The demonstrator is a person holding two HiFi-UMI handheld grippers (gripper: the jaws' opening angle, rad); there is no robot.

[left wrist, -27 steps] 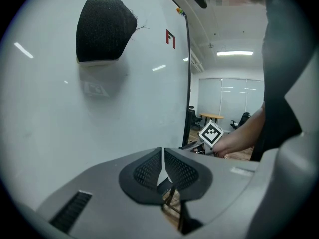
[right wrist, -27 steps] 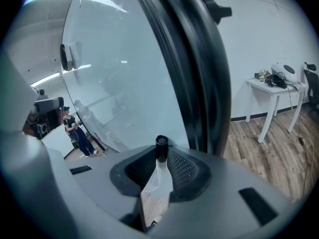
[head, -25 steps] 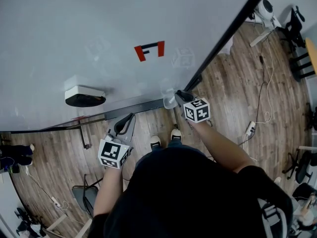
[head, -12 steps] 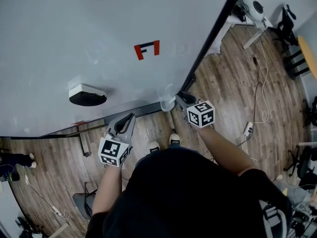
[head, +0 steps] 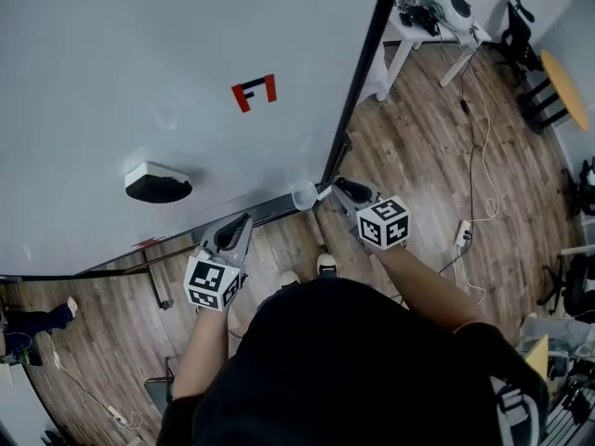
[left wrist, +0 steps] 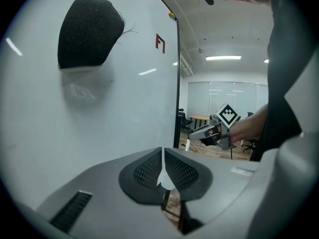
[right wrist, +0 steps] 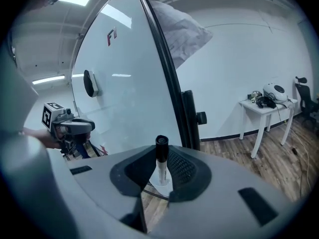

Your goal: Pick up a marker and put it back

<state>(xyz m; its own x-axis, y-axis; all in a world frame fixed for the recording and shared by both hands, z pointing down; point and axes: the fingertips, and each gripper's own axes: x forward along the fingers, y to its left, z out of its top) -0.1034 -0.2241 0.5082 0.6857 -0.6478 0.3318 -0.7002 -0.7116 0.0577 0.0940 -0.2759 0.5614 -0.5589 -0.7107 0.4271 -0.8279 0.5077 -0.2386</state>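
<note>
A marker [right wrist: 160, 158] with a black cap and white barrel stands upright between the pads of my right gripper [right wrist: 162, 166], which is shut on it. In the head view the right gripper [head: 337, 187] sits just right of a small pale cup [head: 304, 196] at the end of the whiteboard's tray [head: 270, 210]; the marker's lower end points toward that cup [right wrist: 161, 184]. My left gripper [head: 244, 223] hovers below the tray, further left. Its jaws [left wrist: 163, 156] are shut with nothing between them.
The whiteboard [head: 139, 54] fills the upper left, with a black-and-white eraser [head: 158, 182] stuck on it and a red-and-black mark [head: 254, 92]. Its dark frame edge [head: 358, 72] runs diagonally. A white table [head: 437, 7] stands at the far right; cables [head: 474, 203] lie on the wooden floor.
The right gripper has drawn a little to the right, away from the cup, with the marker still in it. The left gripper has barely moved. The head view has swung.
</note>
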